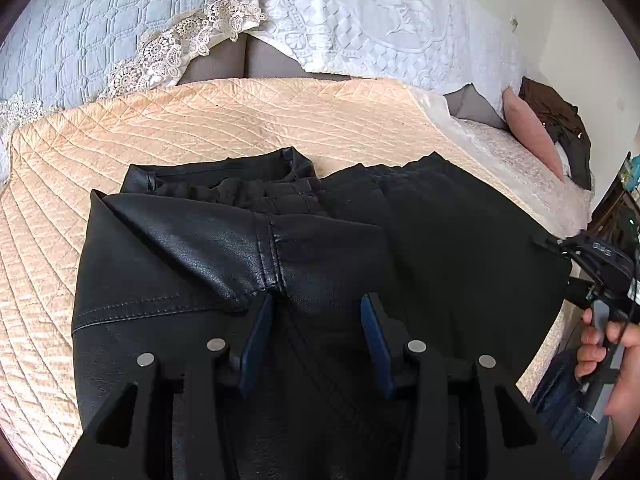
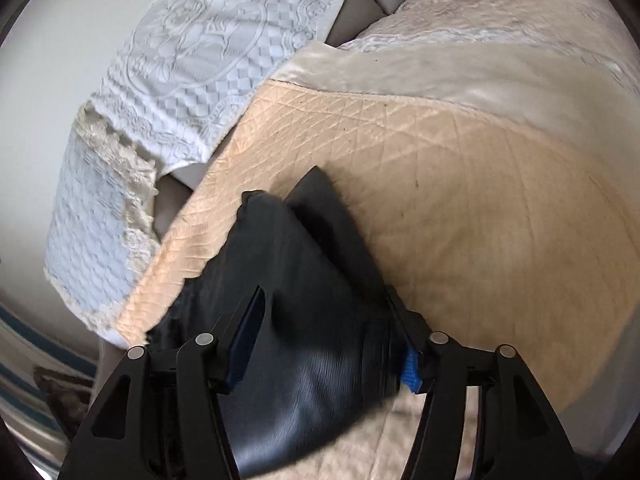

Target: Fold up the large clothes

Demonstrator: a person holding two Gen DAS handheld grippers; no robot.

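Lying flat on a peach quilt (image 1: 168, 128) on the bed, black leather-look trousers (image 1: 192, 256) fill the area straight ahead of the left hand-held gripper (image 1: 316, 320). Grainy, slightly shiny surface, stitched seams, a crease running up the middle seam just past the left fingertip. Waistband with belt loops at the far end, opened a little, dark lining showing. To the right of that gripper the fabric looks matte black and smoother, folded over, with its edge reaching toward the right hand-held gripper (image 1: 592, 272) seen at the frame's right side, held by a hand (image 1: 612, 360).

Left hand-held gripper: blue pads (image 1: 256, 332) apart, trouser fabric lying between and under them; pads do not visibly press on it.

Right wrist view: a bunched wedge of the same black trousers (image 2: 316, 300) sits between the fingers of the right hand-held gripper (image 2: 324, 320), narrow end pointing away, wide glossy part nearest the camera. Left blue pad (image 2: 244, 340) stands against the fabric; right pad mostly hidden behind it, so the fabric fills the gap and looks clamped. View is motion-blurred.

Beyond the quilt: white embossed cover (image 1: 380, 20), lace-edged pale blue cover (image 1: 100, 32), pink cushion (image 1: 532, 128) far right.
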